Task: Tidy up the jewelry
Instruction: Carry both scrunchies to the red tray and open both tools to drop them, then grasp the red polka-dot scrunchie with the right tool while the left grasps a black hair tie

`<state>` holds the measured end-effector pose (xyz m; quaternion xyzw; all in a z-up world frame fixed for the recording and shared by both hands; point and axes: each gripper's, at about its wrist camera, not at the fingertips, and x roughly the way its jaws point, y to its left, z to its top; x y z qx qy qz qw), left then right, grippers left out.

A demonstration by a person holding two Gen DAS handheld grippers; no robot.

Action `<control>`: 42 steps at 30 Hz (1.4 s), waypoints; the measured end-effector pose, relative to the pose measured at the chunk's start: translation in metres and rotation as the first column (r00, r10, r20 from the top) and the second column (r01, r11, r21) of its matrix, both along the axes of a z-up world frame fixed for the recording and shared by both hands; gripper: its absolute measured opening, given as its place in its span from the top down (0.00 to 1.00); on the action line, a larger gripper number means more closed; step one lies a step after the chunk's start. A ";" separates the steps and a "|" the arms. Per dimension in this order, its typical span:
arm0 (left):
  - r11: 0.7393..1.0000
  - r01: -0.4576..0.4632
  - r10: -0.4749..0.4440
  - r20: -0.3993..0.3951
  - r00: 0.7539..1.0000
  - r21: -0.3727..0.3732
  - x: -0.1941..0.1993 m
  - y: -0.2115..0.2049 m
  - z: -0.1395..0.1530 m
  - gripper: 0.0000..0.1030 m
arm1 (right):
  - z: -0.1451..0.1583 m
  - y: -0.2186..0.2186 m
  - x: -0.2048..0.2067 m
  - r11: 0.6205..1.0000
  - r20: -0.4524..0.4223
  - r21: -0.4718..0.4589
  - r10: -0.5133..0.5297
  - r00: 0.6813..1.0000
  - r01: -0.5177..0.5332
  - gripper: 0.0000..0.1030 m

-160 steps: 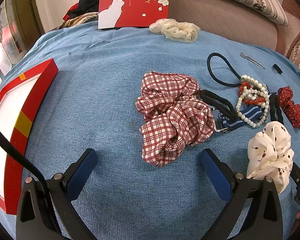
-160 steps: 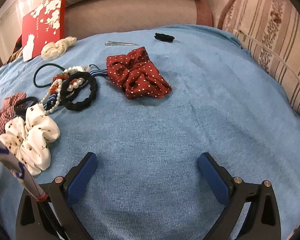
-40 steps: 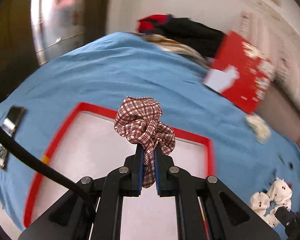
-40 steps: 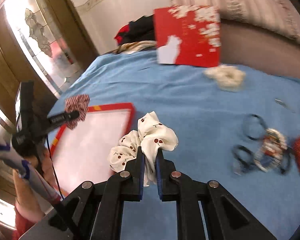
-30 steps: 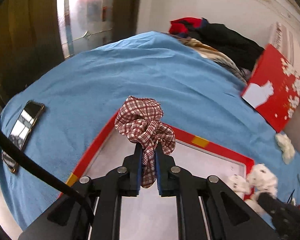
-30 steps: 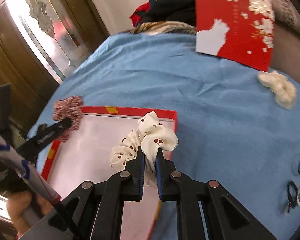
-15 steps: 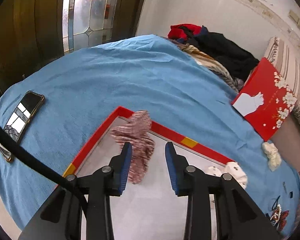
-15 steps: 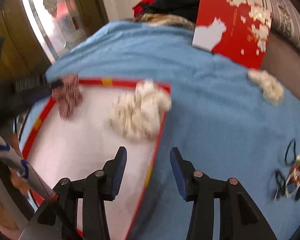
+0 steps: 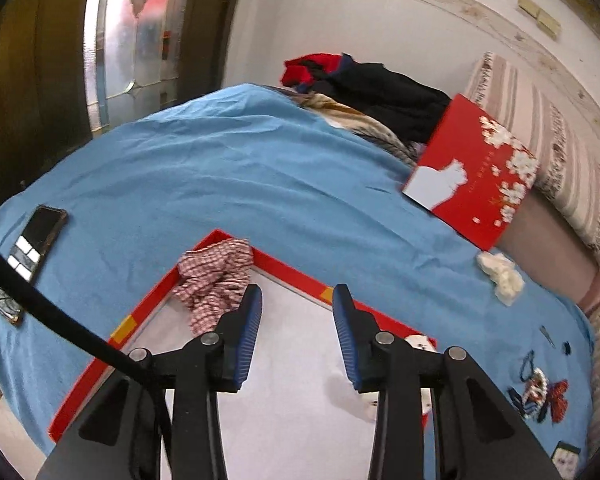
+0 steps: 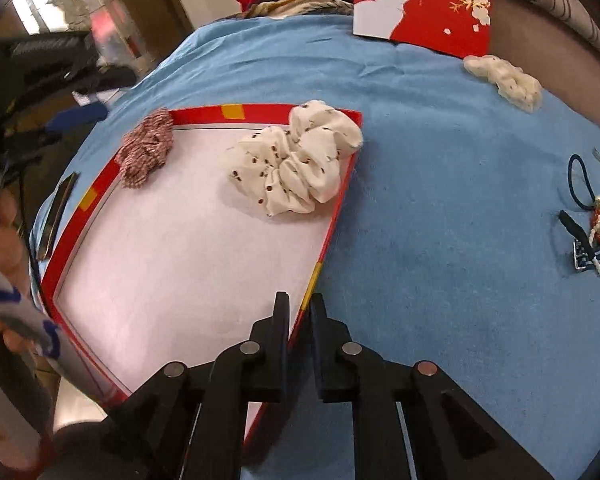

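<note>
fabric, soft and easy to snag, so worth watching the plaid scrunchie [image 9: 214, 280] first: slumped over the far corner rim of the tray [image 9: 292, 272], partly on the white floor and partly on the red edge, just ahead of the left gripper [image 9: 296, 296], held with jaws apart and nothing between them. could slip off onto the blue cloth [image 9: 220, 168] if nudged by a finger swinging away, or catch on a blue pad and get dragged out. similar worry for the white scrunchie [image 10: 296, 160]: lying inside the tray but bulging into the other far corner and over the side rim, so likely to spill out under any bump to the tray. right gripper [image 10: 299, 304] poised right over that side rim nearer the camera, jaws closing and almost together, empty; may clip the thin rim and shove or tip the whole tray if lowered or swept sideways from here. not yet fetched: the heap of bracelets and hair ties [image 10: 598, 236] well apart on the cloth at the right, and a cream scrunchie [image 10: 504, 78] near the red card [image 10: 424, 4]. tangled beads and elastic there, so likely to lift as a clump, or shed a piece on the way, if pinched carelessly. best kept clear, too, of the phone [image 9: 36, 236] lying on the cloth beside the tray.
</note>
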<state>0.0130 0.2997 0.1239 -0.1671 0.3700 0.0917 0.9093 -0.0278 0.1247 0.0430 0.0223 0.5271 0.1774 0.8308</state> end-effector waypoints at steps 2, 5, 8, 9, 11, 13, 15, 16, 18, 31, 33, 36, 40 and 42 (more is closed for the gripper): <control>1.000 0.022 -0.022 0.001 1.000 -0.010 -0.002 -0.010 0.001 0.62 | 0.006 -0.010 -0.004 0.999 0.017 0.029 0.013 1.000 -0.014 0.87; 0.997 0.071 -0.071 0.005 0.997 -0.016 -0.005 -0.031 0.003 0.60 | 0.023 -0.038 -0.013 0.999 0.063 0.049 -0.028 0.998 0.025 0.81; 0.989 0.149 -0.149 0.000 0.989 -0.024 -0.008 -0.061 0.002 0.59 | 0.033 -0.085 -0.026 0.996 0.101 0.024 -0.086 0.991 0.084 0.80; 0.983 0.179 -0.179 -0.002 0.984 -0.028 -0.009 -0.074 0.002 0.59 | 0.034 -0.100 -0.028 0.994 0.106 0.013 -0.106 0.989 0.106 0.80; 0.974 0.226 -0.227 -0.005 0.974 -0.033 -0.011 -0.097 0.001 0.59 | 0.034 -0.140 -0.033 0.986 0.120 -0.024 -0.160 0.980 0.164 0.80; 0.960 0.279 -0.279 -0.002 0.960 -0.040 -0.013 -0.123 -0.001 0.59 | 0.035 -0.174 -0.038 0.975 0.127 -0.054 -0.207 0.970 0.215 0.80; 0.943 0.331 -0.332 -0.002 0.943 -0.042 -0.014 -0.148 -0.003 0.58 | 0.034 -0.216 -0.038 0.957 0.132 -0.074 -0.270 0.954 0.281 0.80; 0.931 0.362 -0.363 -0.004 0.932 -0.038 -0.014 -0.163 -0.005 0.57 | 0.034 -0.235 -0.039 0.946 0.142 -0.080 -0.300 0.943 0.313 0.80; 0.915 0.404 -0.404 -0.014 0.915 -0.026 -0.014 -0.185 -0.011 0.57 | 0.036 -0.268 -0.038 0.928 0.167 -0.089 -0.344 0.924 0.361 0.80; 0.807 0.543 -0.577 -0.119 0.808 -0.231 0.038 -0.275 -0.077 0.57 | 0.024 -0.404 -0.011 0.807 0.148 0.067 -0.590 0.794 0.587 0.61; 0.784 0.568 -0.609 -0.132 0.782 -0.249 0.048 -0.289 -0.086 0.57 | 0.024 -0.407 -0.005 0.803 0.150 0.080 -0.596 0.789 0.591 0.60; 0.750 0.601 -0.653 -0.164 0.739 -0.279 0.055 -0.307 -0.098 0.57 | 0.023 -0.410 0.004 0.806 0.171 0.060 -0.590 0.789 0.589 0.55; 0.734 0.619 -0.675 -0.191 0.713 -0.282 0.059 -0.322 -0.110 0.58 | 0.014 -0.413 0.019 0.813 0.162 0.048 -0.579 0.799 0.580 0.54; 0.722 0.625 -0.686 -0.191 0.702 -0.297 0.060 -0.322 -0.110 0.87 | 0.005 -0.414 0.029 0.822 0.142 0.038 -0.568 0.811 0.569 0.53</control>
